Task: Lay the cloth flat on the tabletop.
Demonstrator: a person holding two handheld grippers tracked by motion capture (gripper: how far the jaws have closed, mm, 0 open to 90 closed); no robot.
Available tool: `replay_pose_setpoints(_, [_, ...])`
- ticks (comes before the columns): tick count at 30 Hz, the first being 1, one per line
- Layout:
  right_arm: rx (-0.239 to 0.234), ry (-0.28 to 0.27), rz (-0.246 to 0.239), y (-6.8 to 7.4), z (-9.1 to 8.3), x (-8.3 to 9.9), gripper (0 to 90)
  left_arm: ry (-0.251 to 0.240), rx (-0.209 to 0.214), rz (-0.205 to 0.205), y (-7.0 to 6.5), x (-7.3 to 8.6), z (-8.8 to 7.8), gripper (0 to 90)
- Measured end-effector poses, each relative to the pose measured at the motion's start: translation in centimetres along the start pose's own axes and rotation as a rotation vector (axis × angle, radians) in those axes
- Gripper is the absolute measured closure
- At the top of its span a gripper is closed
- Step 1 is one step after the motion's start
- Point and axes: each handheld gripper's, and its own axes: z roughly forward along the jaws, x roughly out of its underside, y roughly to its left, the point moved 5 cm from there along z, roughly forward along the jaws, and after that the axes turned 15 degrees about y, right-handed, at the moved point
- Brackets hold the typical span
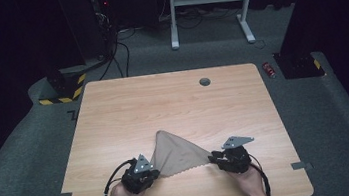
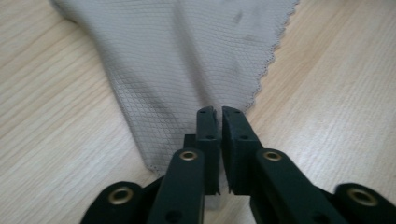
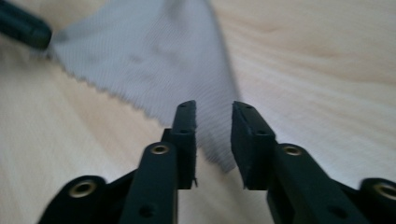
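A: Where is the cloth lying?

B: The thin grey-beige mesh cloth with a scalloped edge is lying in a triangle on the near part of the light wooden table, stretched between both grippers.

A: And the claws?

B: The left gripper is pinching one corner, jaws nearly together. The right gripper is sitting parted, the other corner lying between its jaws.
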Motion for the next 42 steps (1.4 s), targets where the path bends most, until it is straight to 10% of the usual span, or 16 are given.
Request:
replay_pose_setpoints(5, [0.038,-0.040,0.053,-1.1,-0.2,-2.4,59.2,-0.057,-0.047,-0.084,1.3,-0.2,-0.2,65.1])
replay_pose_setpoints(11, [0.037,0.035,0.035,-1.0,3.1,-5.5,57.7,-0.090,-0.129,-0.211,3.6,-1.0,1.6,53.0])
replay_pose_setpoints(16, [0.026,0.071,-0.002,0.0,5.6,-7.6,57.4,-0.097,-0.174,-0.205,4.3,-1.2,2.7,50.0])
replay_pose_setpoints(25, [0.046,0.104,-0.030,0.1,6.5,-8.4,88.9,-0.143,-0.158,-0.246,4.8,-0.9,3.1,43.4])
replay_pose_setpoints(33, [0.043,-0.008,-0.226,5.0,3.2,-8.5,89.1,-0.137,-0.164,-0.261,4.8,-0.8,3.1,38.9])
replay_pose_setpoints(42, [-0.047,0.117,-0.342,8.8,6.6,-5.8,78.0,-0.136,-0.168,-0.272,4.9,-0.8,3.1,36.1])
